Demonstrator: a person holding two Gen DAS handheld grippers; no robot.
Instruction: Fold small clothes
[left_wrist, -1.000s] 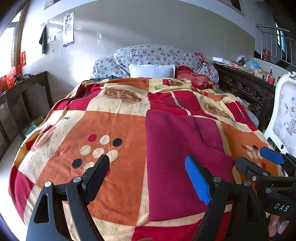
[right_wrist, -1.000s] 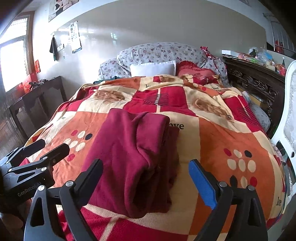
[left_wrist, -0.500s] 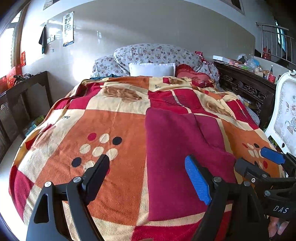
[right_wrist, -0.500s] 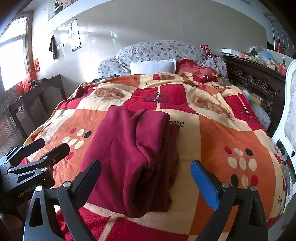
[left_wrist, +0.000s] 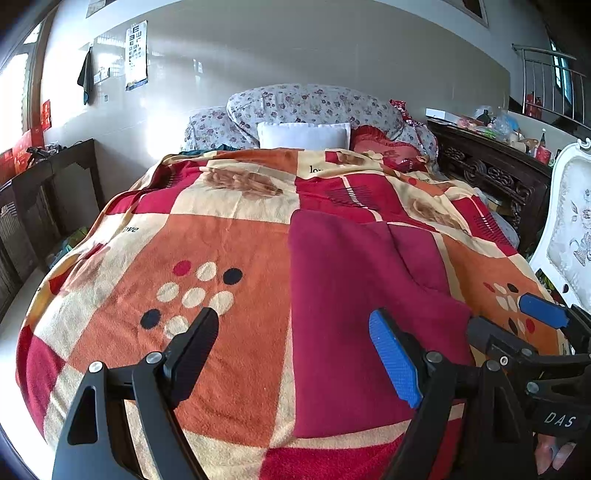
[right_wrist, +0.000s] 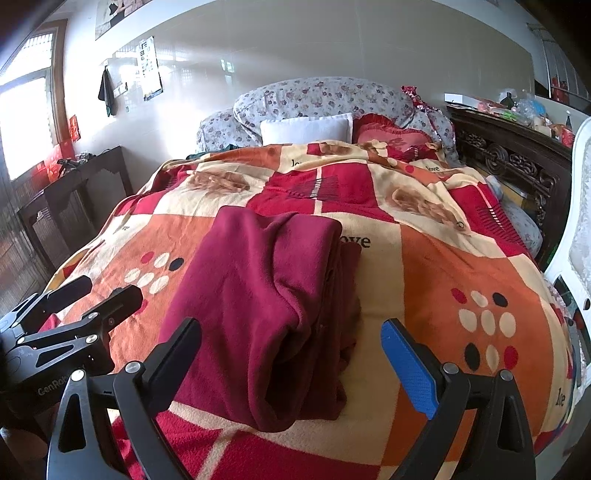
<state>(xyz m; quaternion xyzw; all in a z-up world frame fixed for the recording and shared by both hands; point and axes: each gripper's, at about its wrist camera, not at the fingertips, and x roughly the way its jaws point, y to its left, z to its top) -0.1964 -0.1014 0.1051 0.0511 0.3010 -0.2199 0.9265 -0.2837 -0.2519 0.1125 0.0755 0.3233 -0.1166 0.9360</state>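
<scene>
A dark red fleece garment (right_wrist: 266, 306) lies folded lengthwise on the patterned bed blanket (right_wrist: 443, 266), with layered edges on its right side. It also shows in the left wrist view (left_wrist: 351, 295) as a flat red panel. My left gripper (left_wrist: 295, 343) is open and empty, held above the garment's near left edge. My right gripper (right_wrist: 291, 354) is open and empty, above the garment's near end. Each gripper shows in the other's view: the right one (left_wrist: 517, 325) and the left one (right_wrist: 96, 291).
Floral pillows (left_wrist: 314, 107), a white pillow (left_wrist: 303, 134) and a red cushion (left_wrist: 384, 146) lie at the bed's head. A dark carved wooden cabinet (left_wrist: 491, 173) and a white chair (left_wrist: 569, 229) stand on the right. A dark wooden table (right_wrist: 70, 195) stands on the left.
Both grippers have lifted back slightly from the garment and stay open. The garment has not moved.
</scene>
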